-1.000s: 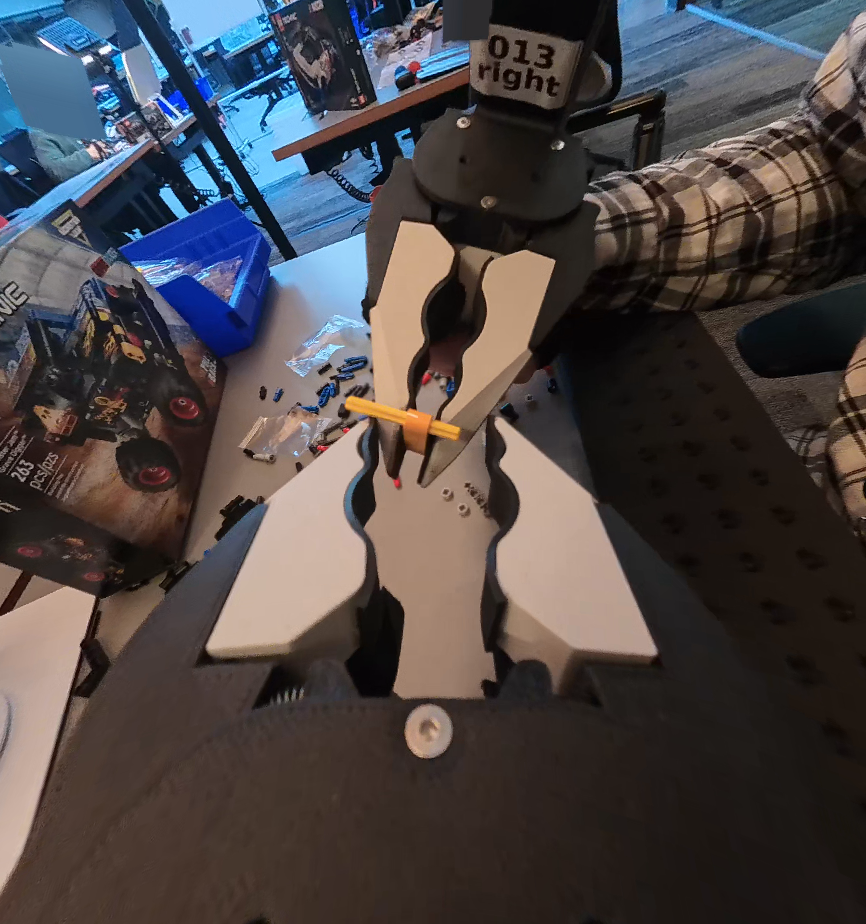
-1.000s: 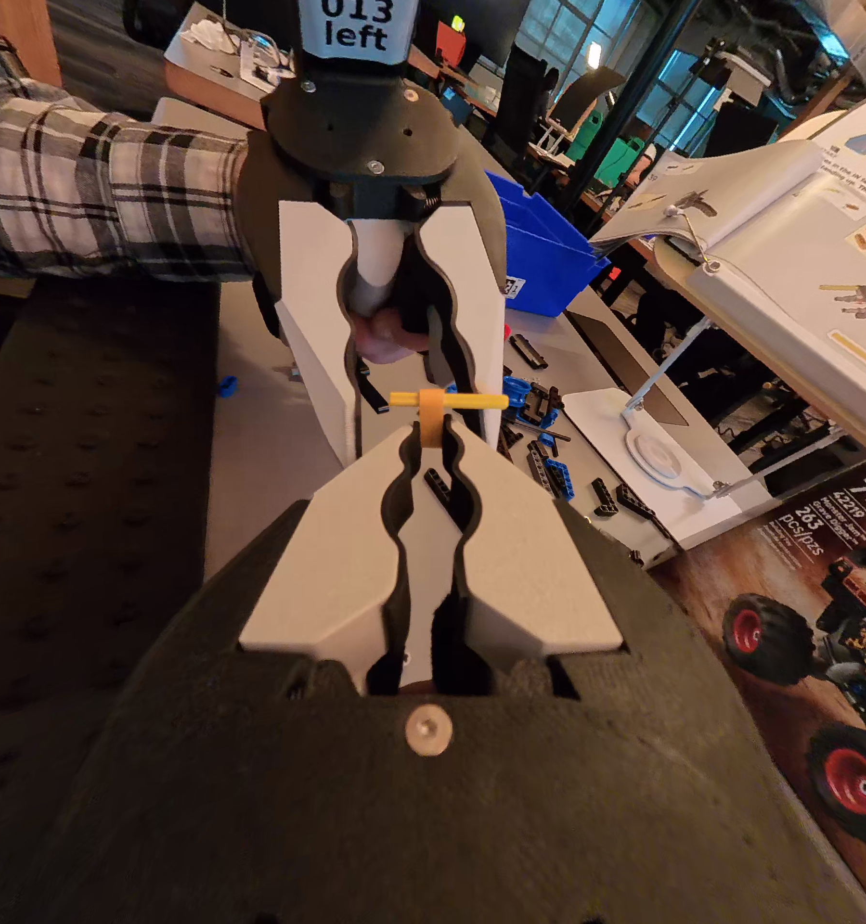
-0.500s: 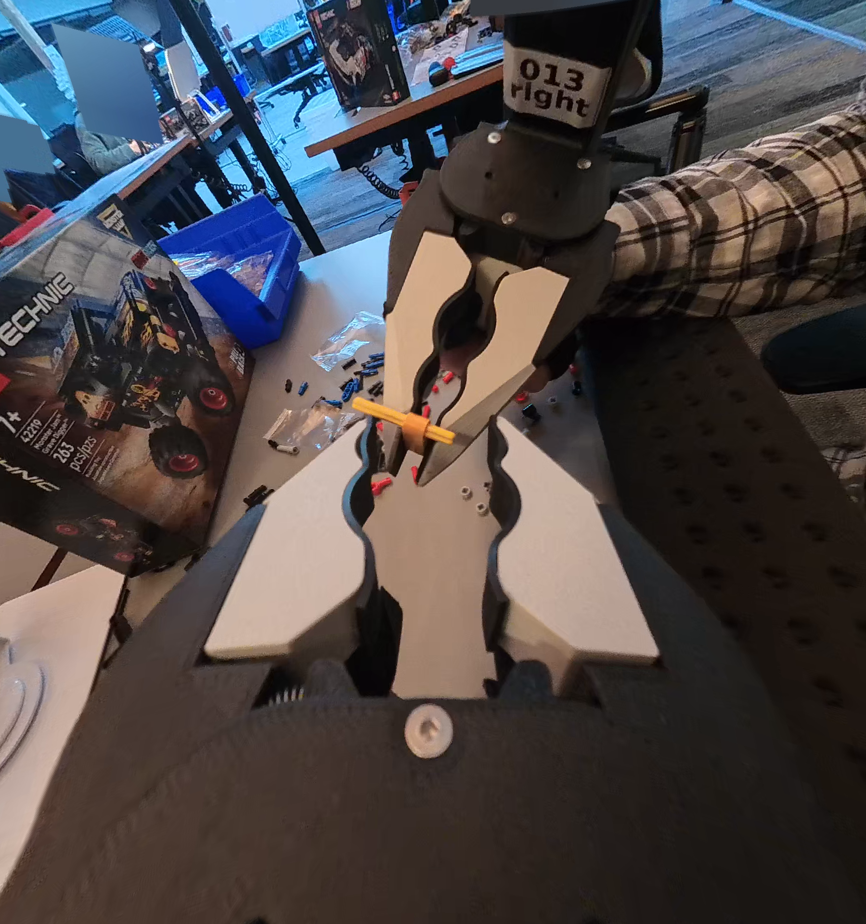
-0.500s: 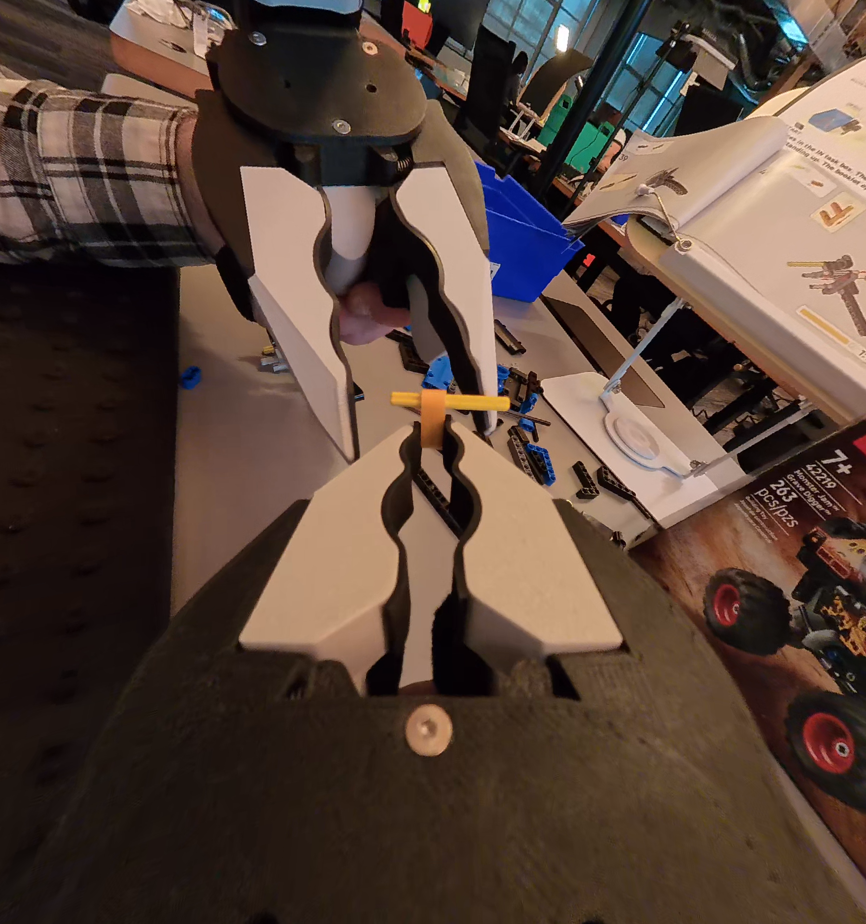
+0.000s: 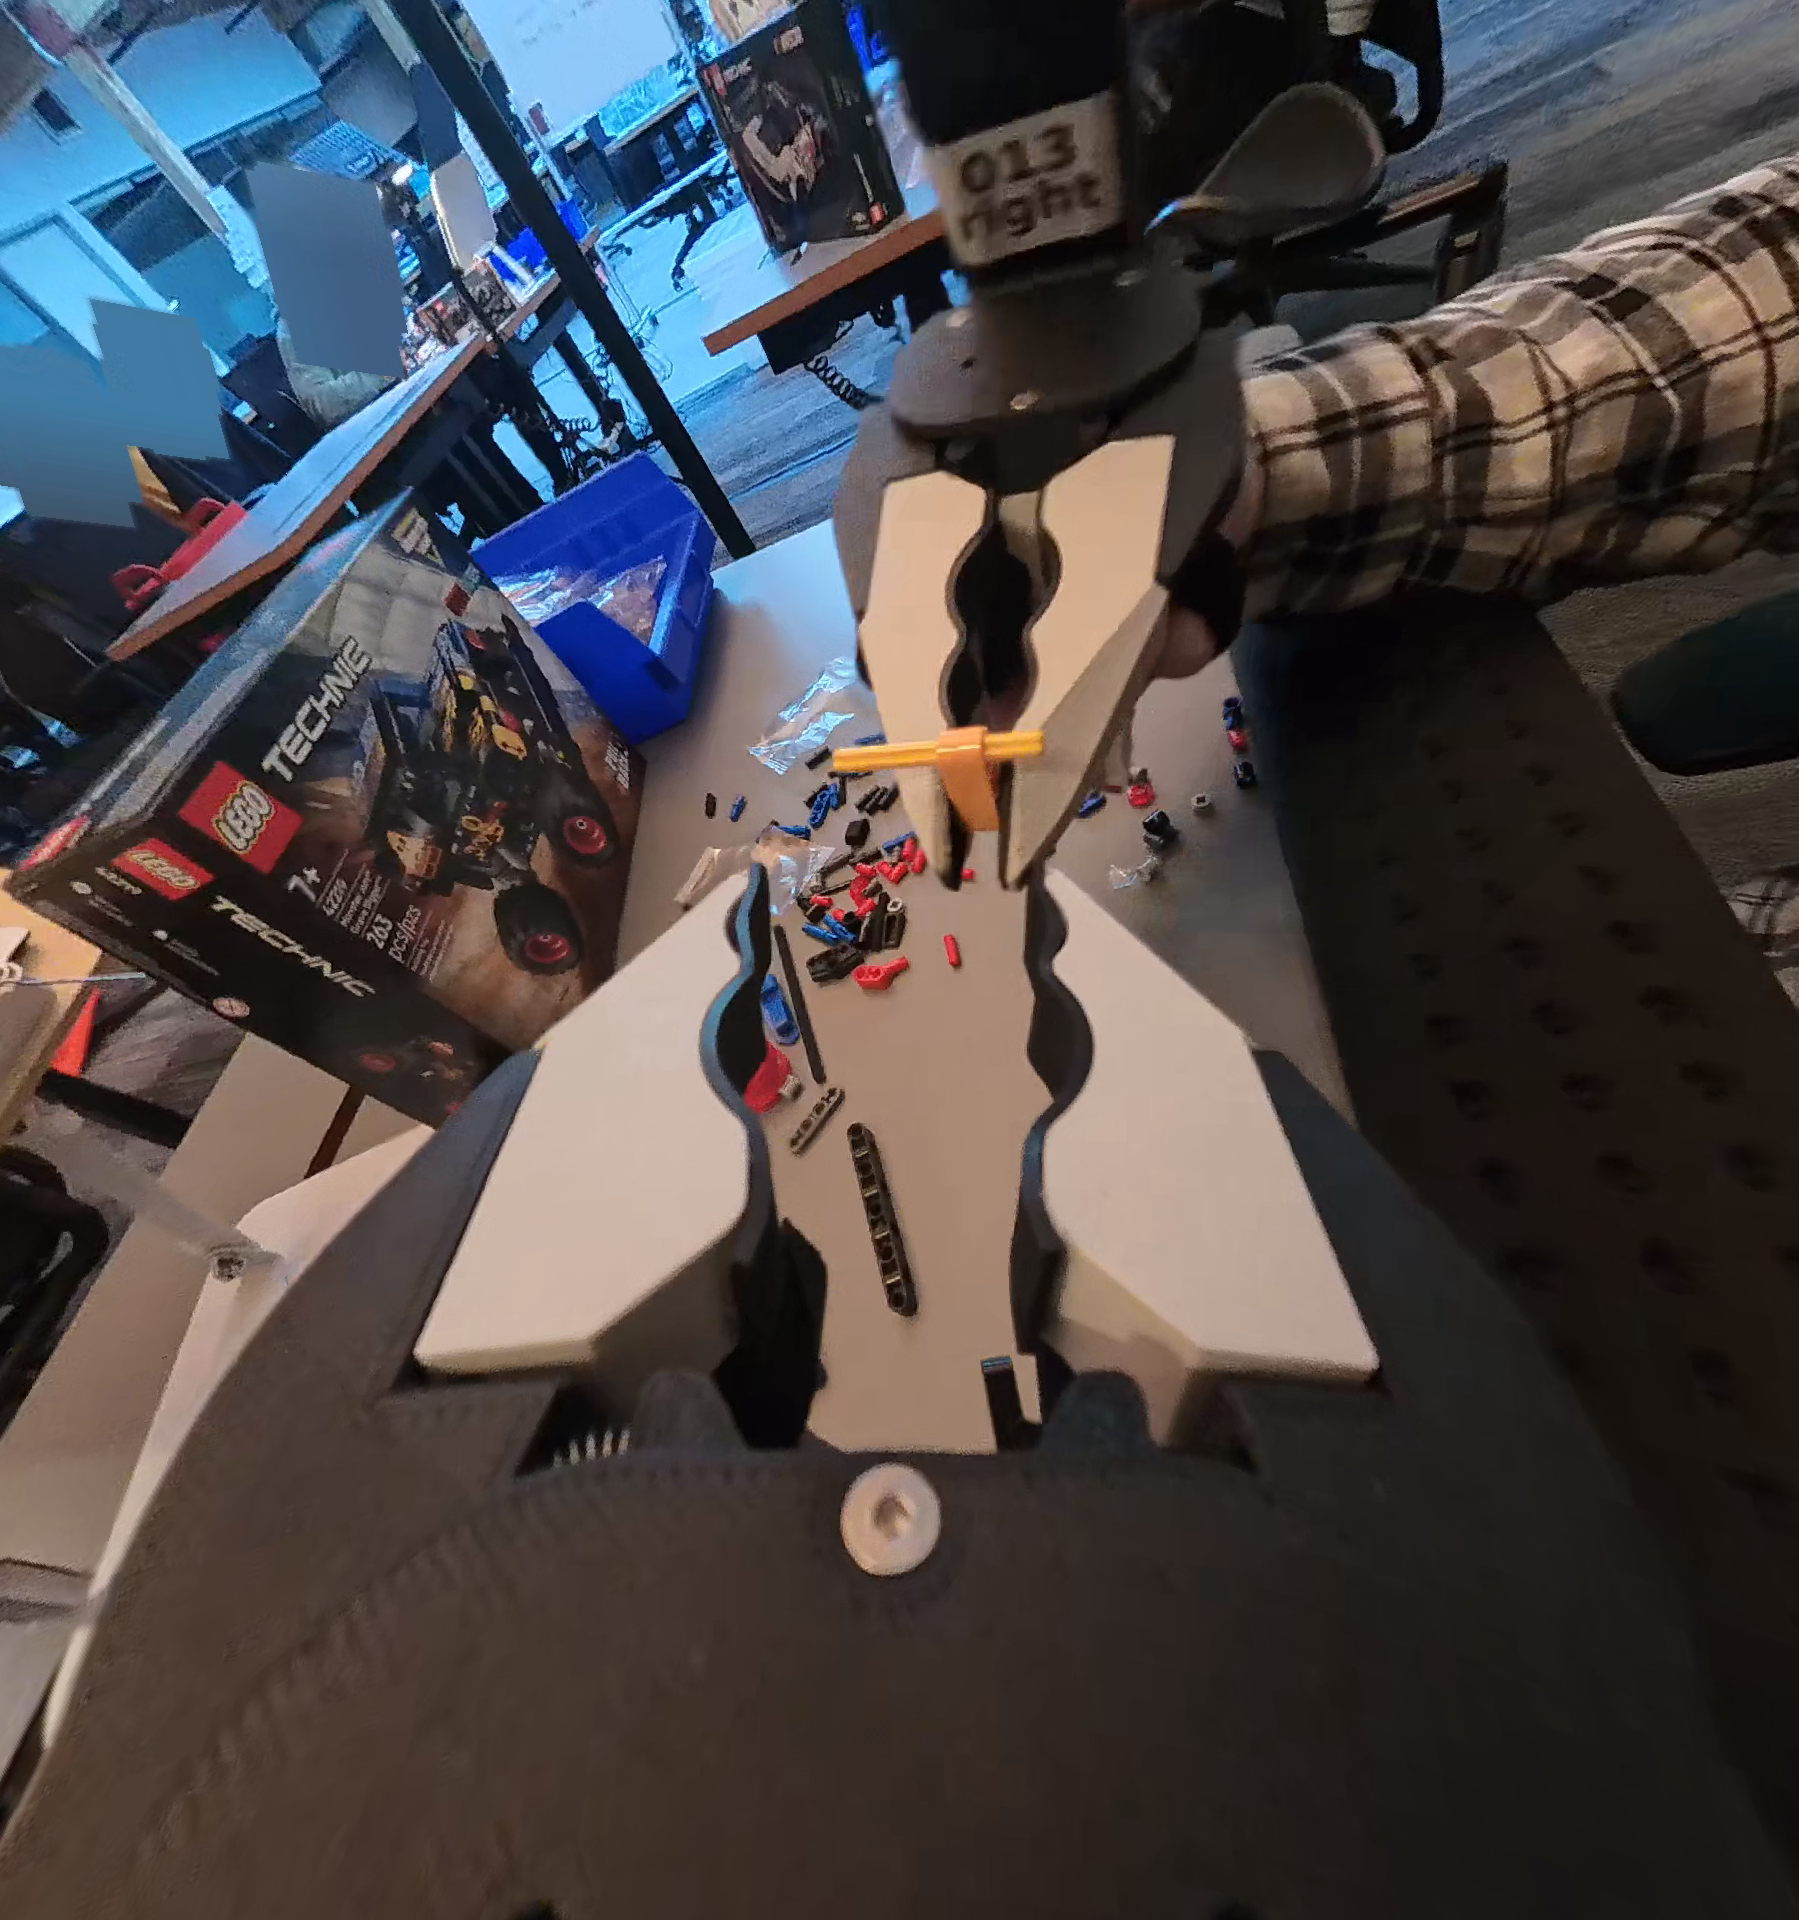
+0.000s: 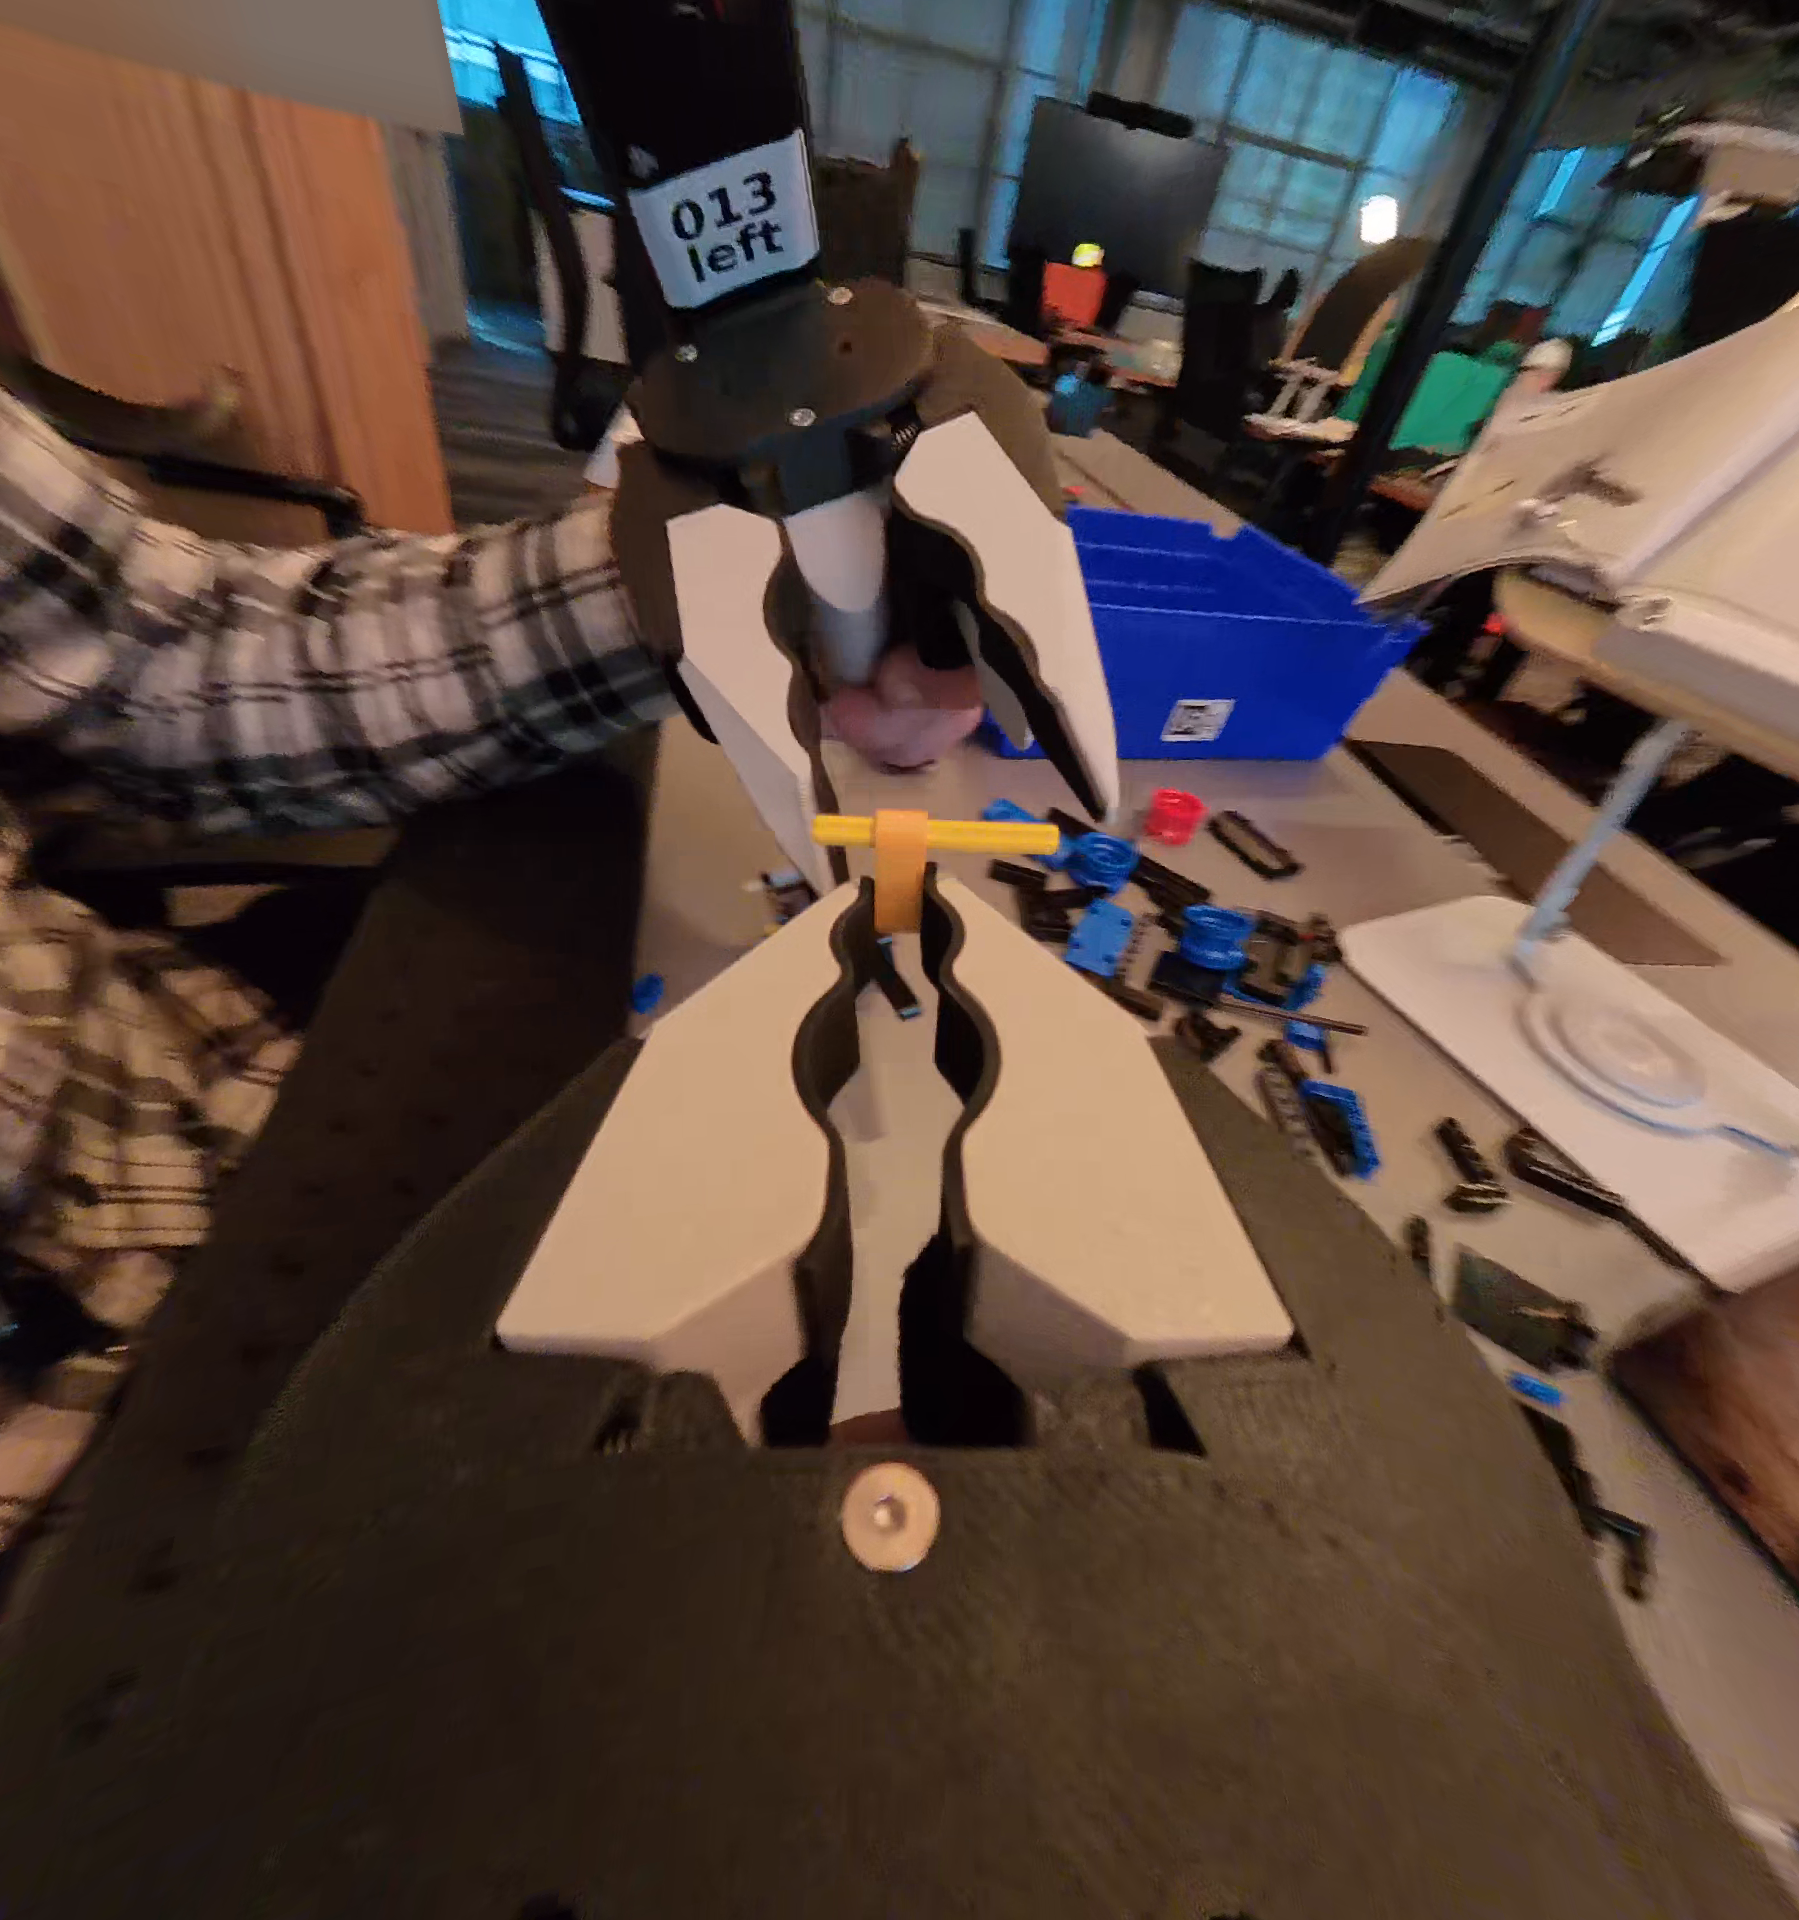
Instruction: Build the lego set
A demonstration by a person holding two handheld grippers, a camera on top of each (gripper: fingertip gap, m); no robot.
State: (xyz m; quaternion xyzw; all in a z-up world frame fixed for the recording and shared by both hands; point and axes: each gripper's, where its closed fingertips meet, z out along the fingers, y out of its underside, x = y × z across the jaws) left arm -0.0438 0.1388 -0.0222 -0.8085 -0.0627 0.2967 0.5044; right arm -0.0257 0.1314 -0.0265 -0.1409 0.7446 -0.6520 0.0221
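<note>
My right gripper (image 6: 897,902) is shut on an orange connector (image 6: 899,868) that has a yellow axle (image 6: 988,836) through it crosswise, held above the table. In the left wrist view the right gripper (image 5: 973,878) hangs tips-down with the orange connector (image 5: 968,795) and the yellow axle (image 5: 874,756). My left gripper (image 5: 900,899) is open and empty, its tips just short of the right gripper's tips. In the right wrist view the left gripper (image 6: 962,836) faces me with its jaws spread behind the axle.
Loose red, blue and black parts (image 5: 864,904) lie on the grey table (image 5: 957,1039); more blue and black parts (image 6: 1196,945) lie to the right. A set box (image 5: 355,790), a blue bin (image 6: 1227,644), an instruction booklet on a white stand (image 6: 1601,1049) and a black mat (image 5: 1497,987) surround them. Less than 4 cm separates the two grippers' tips.
The two grippers have drawn apart: the right gripper's tips, earlier between the left fingers, now sit beyond them. The connector and axle stay in the right gripper. Both views have swung.
</note>
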